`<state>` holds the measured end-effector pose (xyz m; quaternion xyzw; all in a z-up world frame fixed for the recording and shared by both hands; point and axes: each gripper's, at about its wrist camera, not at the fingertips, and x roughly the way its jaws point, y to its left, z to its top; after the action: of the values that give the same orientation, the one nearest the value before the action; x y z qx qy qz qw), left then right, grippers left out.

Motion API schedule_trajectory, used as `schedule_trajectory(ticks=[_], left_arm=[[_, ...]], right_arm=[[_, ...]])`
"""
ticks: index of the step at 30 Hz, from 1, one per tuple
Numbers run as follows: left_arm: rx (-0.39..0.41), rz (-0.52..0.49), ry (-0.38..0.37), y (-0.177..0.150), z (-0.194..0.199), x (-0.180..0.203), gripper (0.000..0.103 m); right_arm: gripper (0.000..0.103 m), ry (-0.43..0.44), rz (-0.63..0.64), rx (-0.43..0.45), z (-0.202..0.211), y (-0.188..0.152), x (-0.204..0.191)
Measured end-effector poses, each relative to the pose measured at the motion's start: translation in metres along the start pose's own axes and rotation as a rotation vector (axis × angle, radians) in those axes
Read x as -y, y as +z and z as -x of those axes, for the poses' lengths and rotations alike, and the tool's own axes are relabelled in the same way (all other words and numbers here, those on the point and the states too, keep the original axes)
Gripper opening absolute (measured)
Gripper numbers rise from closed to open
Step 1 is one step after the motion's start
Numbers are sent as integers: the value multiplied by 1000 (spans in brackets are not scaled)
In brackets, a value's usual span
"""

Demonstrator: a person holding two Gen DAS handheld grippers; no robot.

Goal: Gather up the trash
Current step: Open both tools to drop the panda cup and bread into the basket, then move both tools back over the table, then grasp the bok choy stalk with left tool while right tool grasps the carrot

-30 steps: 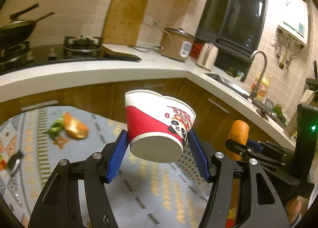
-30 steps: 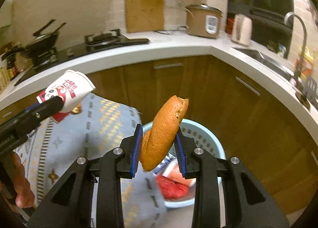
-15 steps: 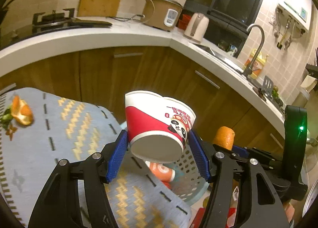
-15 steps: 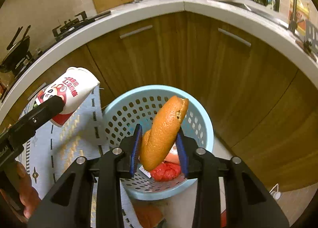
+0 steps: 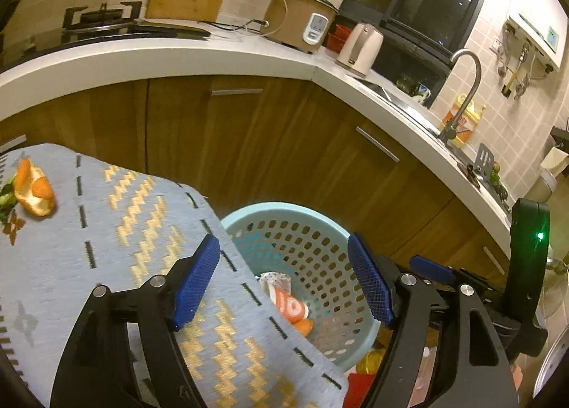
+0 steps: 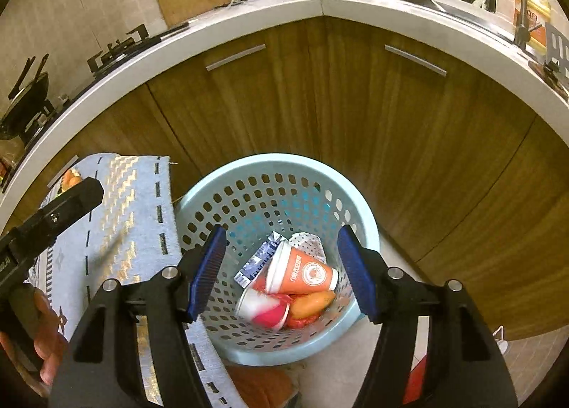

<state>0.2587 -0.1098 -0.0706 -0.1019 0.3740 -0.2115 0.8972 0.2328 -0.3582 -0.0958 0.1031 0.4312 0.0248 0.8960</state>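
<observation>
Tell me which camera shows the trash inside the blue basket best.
The right wrist view: it looks nearly straight down into the blue basket, showing the orange cup, a red-and-white cup and an orange peel. The left wrist view shows only the orange cup; the tablecloth covers the rest.

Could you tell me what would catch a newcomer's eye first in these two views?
Probably the pale blue perforated basket on the floor by the wooden cabinets, with an orange paper cup lying on other trash inside. Above it the right gripper is opening with nothing between its blue pads. Orange peel lies farther back on the blue patterned cloth.
</observation>
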Motion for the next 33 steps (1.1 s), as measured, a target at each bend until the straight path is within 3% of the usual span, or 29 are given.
schedule_trajectory(ticks=[5,10,20,23,28,33], left_arm=[[24,7,12,1,14,-10,71],[66,29,44,2,39,-31,71],[159,92,198,14,106,-114,67],[171,118,246,17,120,-147,65],[123,123,301,22,118,-187,64],[-3,106,339,24,86,-222,55]], right_arm=[[61,-23,71,43,11,1,-22],[60,17,111,79,23,6,-49],[35,113,188,97,23,13,-111],[35,136,224,98,20,16,-136],[33,170,299,98,12,17,-181],[33,191,370,75,-7,16,-222]])
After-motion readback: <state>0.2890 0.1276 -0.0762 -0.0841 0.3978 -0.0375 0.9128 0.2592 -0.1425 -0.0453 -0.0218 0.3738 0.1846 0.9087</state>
